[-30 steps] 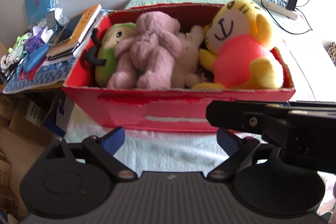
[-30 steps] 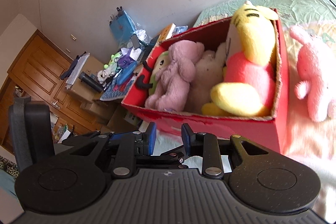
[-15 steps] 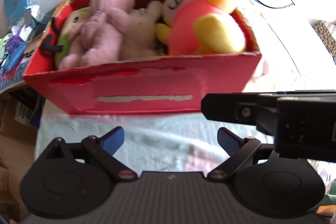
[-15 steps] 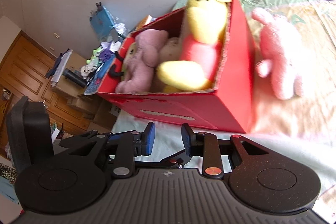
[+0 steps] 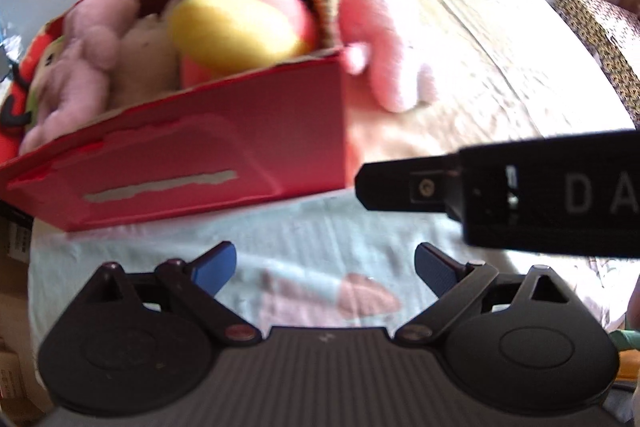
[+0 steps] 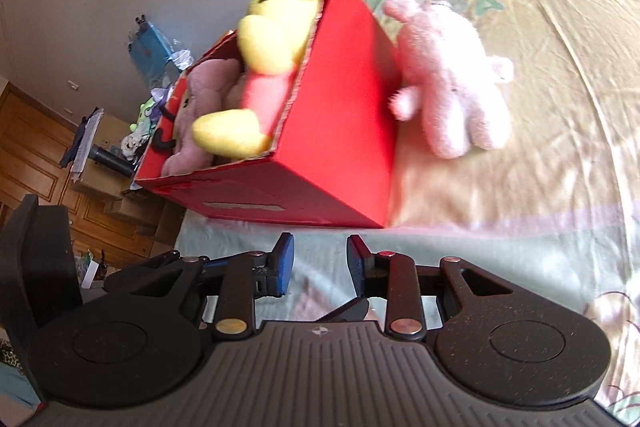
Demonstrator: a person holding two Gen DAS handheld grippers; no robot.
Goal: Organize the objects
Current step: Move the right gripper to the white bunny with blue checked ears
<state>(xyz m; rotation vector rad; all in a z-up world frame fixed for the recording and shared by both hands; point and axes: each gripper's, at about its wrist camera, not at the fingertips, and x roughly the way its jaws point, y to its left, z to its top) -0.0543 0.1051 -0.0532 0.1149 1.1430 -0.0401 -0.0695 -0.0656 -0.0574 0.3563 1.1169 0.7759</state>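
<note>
Bright daylight, blown-out glare upper right on bedsheet (image 5: 500, 39); motion blur on red box (image 5: 192, 155); fisheye-bent edges.

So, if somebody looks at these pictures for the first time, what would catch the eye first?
Most likely the bright red box on the bed, stuffed with plush toys, with the big yellow and red plush bulging over its rim. Next comes the pink plush lying alone on the bedsheet, right against the outside of the box. In front, the right gripper is narrowly open and empty.
</note>
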